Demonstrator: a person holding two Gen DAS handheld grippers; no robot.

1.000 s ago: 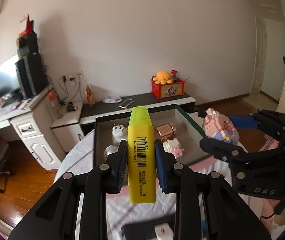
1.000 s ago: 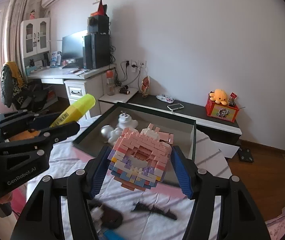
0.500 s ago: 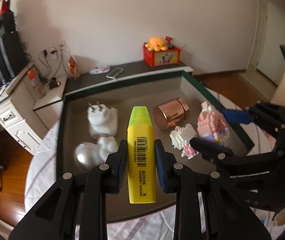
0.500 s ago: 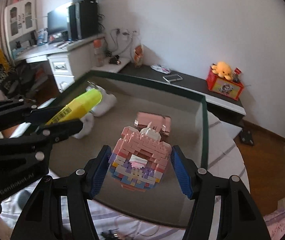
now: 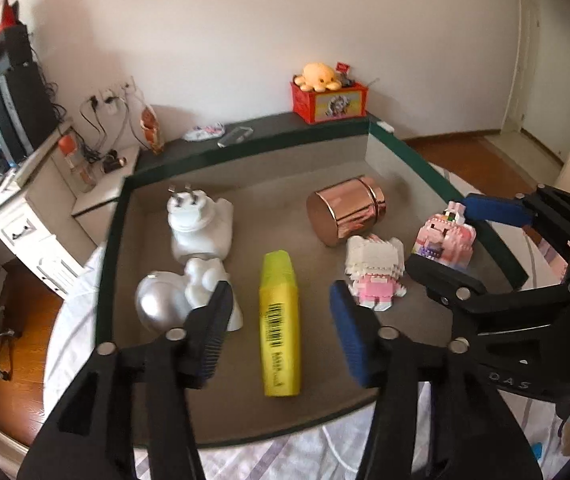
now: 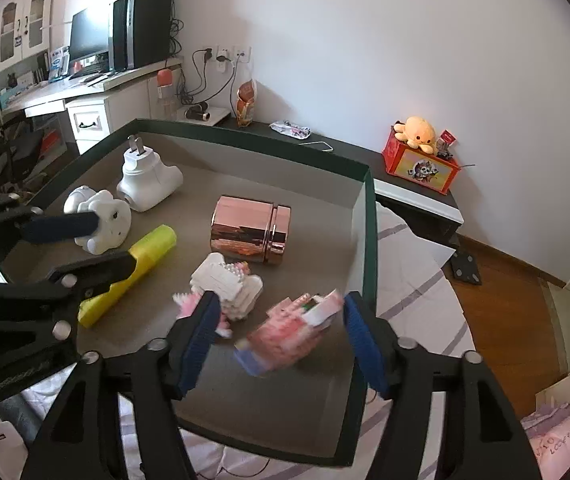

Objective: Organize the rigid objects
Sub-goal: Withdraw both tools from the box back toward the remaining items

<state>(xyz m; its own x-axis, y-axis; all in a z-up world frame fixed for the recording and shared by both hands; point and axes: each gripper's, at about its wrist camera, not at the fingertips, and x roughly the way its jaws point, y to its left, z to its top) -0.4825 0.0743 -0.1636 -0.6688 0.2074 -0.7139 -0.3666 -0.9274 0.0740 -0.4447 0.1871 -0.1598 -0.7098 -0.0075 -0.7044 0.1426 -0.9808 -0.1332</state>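
Seen from the left wrist camera, the tray point(image 5: 437, 178) holds everything. The highlighter point(image 5: 280, 322) lies at its centre, cap toward 12 o'clock. At 10 o'clock from it sits the plug adapter point(image 5: 201, 228), prongs up; at 9 o'clock, the round figurine point(image 5: 183, 298), just in front of the adapter. The metal canister point(image 5: 345, 216) lies on its side at 1 o'clock. The small block figure point(image 5: 375, 278) stands at 3 o'clock, just in front of the canister. The block house point(image 5: 445, 242) sits further toward 3 o'clock, near the tray's wall.
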